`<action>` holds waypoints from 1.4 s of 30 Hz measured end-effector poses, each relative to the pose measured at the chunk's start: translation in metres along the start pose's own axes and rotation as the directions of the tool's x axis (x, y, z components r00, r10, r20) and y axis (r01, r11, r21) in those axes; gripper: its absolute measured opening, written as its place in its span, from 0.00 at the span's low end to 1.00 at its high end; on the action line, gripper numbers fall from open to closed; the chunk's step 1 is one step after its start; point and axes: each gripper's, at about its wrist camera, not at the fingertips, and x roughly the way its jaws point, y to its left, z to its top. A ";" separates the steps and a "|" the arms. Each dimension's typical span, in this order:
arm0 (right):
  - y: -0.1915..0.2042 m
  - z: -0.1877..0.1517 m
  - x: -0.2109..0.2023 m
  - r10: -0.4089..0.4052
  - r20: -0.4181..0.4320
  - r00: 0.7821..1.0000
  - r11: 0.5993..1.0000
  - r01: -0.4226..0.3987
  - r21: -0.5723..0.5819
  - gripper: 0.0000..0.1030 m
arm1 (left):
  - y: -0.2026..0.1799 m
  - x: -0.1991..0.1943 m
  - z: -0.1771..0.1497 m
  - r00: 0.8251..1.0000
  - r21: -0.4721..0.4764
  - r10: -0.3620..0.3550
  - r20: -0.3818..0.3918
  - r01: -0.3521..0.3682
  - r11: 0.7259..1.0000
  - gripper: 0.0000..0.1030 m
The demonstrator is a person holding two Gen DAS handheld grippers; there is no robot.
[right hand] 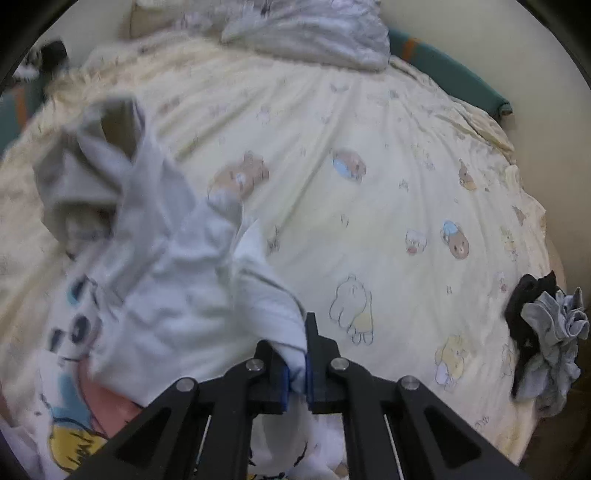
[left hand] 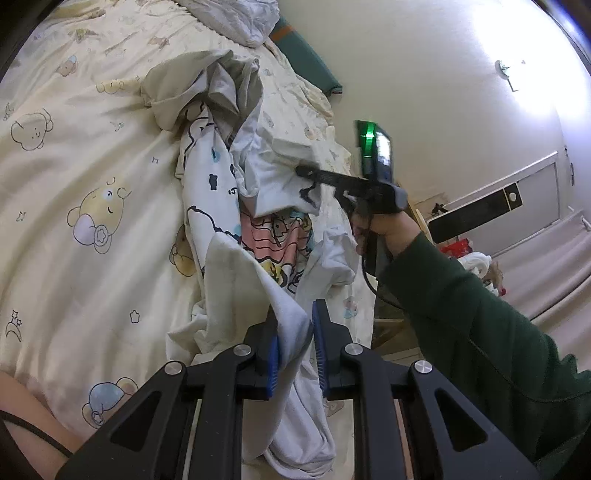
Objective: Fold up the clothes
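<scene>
On the bed (right hand: 369, 203), both grippers' fingers pinch the white shirt (left hand: 273, 184); socks (right hand: 546, 343) lie apart.

- The bedsheet (left hand: 92, 155) is pale cream yellow, printed with small cartoon bears, stars and moons in tan, light blue and pink.
- The white garment (left hand: 210, 177) carries black-outlined cartoon figures, with patches of pink, yellow and light blue.
- Beside it a plain garment (left hand: 221, 81) looks grey-beige.
- Both grippers, left (left hand: 293, 354) and right (right hand: 295, 373), are black with blue pads and silver pivot bolts.
- The person's sleeve (left hand: 480, 332) is dark green.
- A bolster (right hand: 454, 74) at the bed's far edge is teal with an orange band.
- A grey cloth (right hand: 554, 339) lies over a black cloth (right hand: 524, 295).
- The crumpled bedding (right hand: 314, 29) at the head is light grey.
</scene>
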 end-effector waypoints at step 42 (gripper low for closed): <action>0.026 -0.276 -0.118 0.205 -0.128 0.970 0.929 -0.151 0.339 0.06 | -0.009 0.006 -0.008 0.995 0.078 0.093 -0.026 -0.091 0.993 0.17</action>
